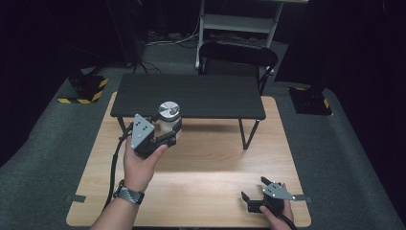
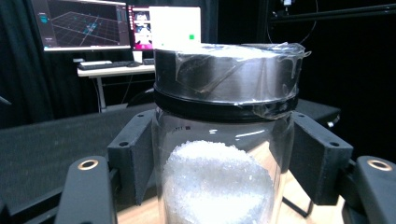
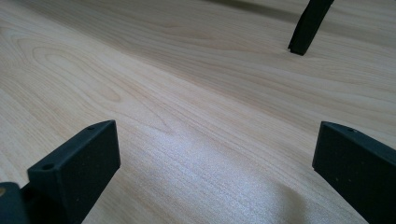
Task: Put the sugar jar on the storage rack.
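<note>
— Clamped between the left gripper's (image 2: pixel 219 186) black fingers (image 2: pixel 133 149): glass jar (image 2: pixel 219 177), gripped on both sides of its body just under the lid (image 2: pixel 226 77). Fills the middle of the left gripper view.

— And in the high view?

— Held up in the left centre of the frame, above the wooden table (image 1: pixel 215 187), just in front of the near edge of the small black bench (image 1: pixel 191 96). Upright, lid on top.

— Contents?

— White granules (image 2: pixel 217 182), heaped about halfway up. Looks like salt or sugar; cannot tell which.

— Handling?

— Probably fairly heavy for its size. Rigid, smooth, likely slippery, breakable if dropped. Clear tape or film over the metal lid, so likely sealed. Best taken as now, across the glass body below the lid, kept upright.

— Right gripper (image 1: pixel 261 194)?

— Lower right of the high view, low over the table. Fingers (image 3: pixel 77 161) spread wide, nothing between them but bare wood. Well apart from the jar.

— Farther out?

— Bench leg (image 3: pixel 308 25) at upper right of the right gripper view; monitors (image 2: pixel 84 23) at upper left behind the jar.
</note>
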